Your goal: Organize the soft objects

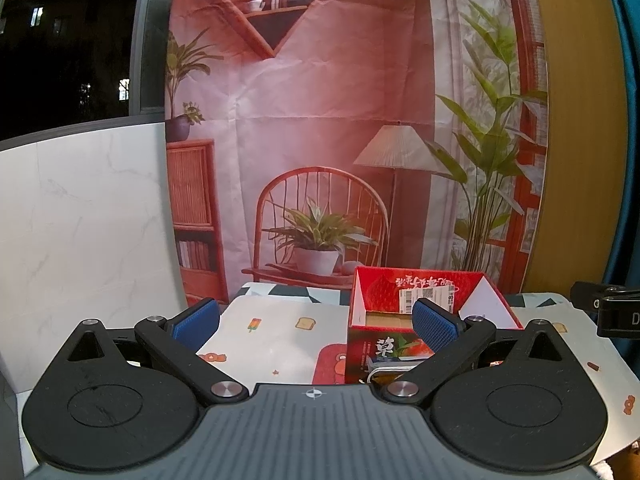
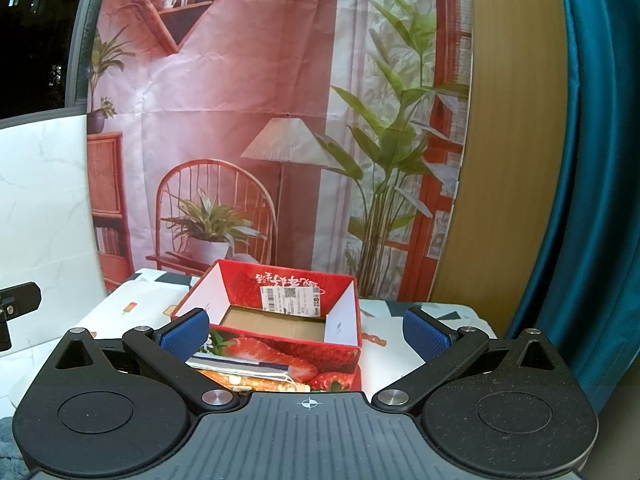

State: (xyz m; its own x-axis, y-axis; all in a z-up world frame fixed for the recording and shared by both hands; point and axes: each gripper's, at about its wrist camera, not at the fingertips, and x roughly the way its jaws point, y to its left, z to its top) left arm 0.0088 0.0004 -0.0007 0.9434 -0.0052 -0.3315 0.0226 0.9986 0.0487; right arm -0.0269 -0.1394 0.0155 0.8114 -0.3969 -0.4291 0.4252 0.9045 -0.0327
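Note:
A red strawberry-print cardboard box (image 1: 424, 292) stands open on the patterned table mat (image 1: 276, 328); its bare cardboard floor holds nothing that I can see. My left gripper (image 1: 316, 322) is open and empty, with the box just ahead of its right blue pad. In the right wrist view the same box (image 2: 288, 304) sits straight ahead between the wide-apart blue pads of my right gripper (image 2: 306, 332), which is open and empty. A flat packet with orange print and a white strap (image 2: 248, 376) lies against the box's near side, partly hidden by the gripper body.
A white marble-look panel (image 1: 80, 216) stands at the left. A printed room backdrop (image 1: 320, 120) hangs behind the table, with a wooden panel (image 2: 508, 160) and a teal curtain (image 2: 592, 200) to the right. The other gripper's black body (image 1: 608, 308) shows at the right edge.

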